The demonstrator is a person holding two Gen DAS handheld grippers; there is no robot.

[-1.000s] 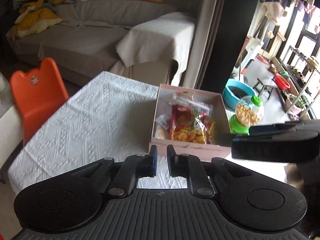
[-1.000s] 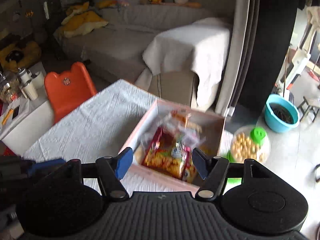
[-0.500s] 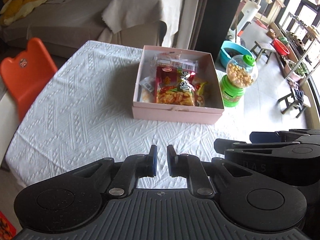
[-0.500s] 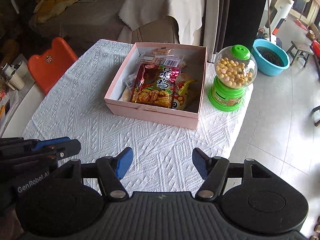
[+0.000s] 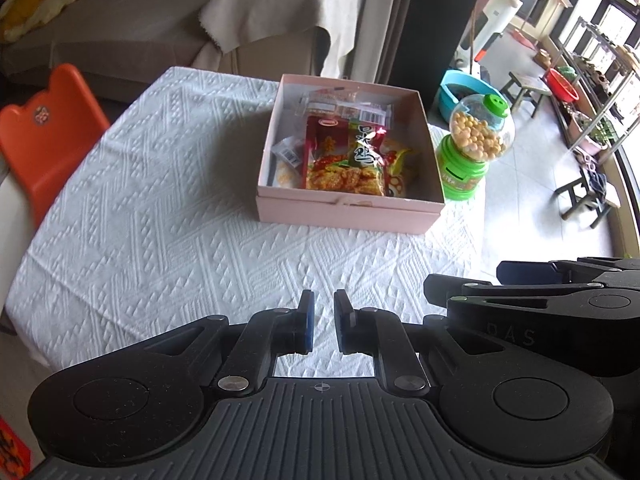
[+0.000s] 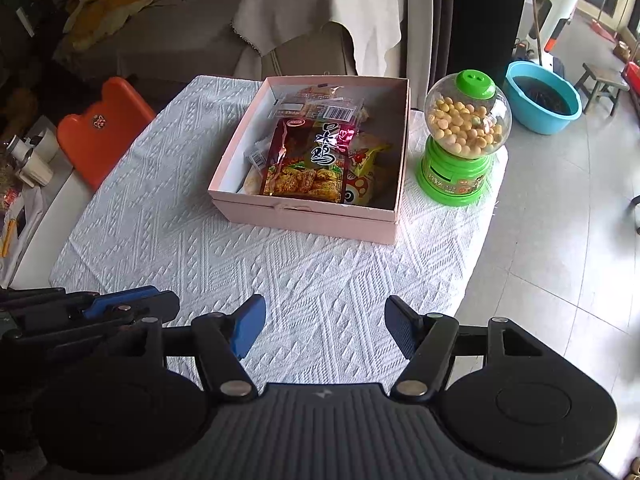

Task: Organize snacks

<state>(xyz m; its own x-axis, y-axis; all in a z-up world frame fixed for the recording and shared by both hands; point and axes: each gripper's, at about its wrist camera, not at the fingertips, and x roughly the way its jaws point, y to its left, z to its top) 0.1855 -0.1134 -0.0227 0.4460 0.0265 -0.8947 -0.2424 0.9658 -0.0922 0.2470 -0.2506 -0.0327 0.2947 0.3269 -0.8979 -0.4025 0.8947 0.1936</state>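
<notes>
A pink box (image 5: 344, 210) (image 6: 304, 220) stands on the white tablecloth and holds several snack packets. A red packet (image 5: 344, 160) (image 6: 308, 160) lies on top, a clear barcoded packet (image 5: 344, 106) (image 6: 316, 108) behind it, a yellow packet (image 6: 360, 178) to its right. My left gripper (image 5: 323, 324) hovers near the table's front edge, jaws nearly closed and empty. My right gripper (image 6: 324, 328) is open and empty, to the right of the left one, also well short of the box.
A green candy dispenser (image 5: 472, 148) (image 6: 460, 140) full of yellow balls stands right of the box at the table's edge. An orange chair (image 5: 44, 128) (image 6: 100, 132) is at the left. A sofa (image 5: 140, 28) is behind; a blue basin (image 6: 544, 96) sits on the floor.
Both grippers pulled back and up from the box; the view now looks down on the whole table. Jaw openings are unchanged.
</notes>
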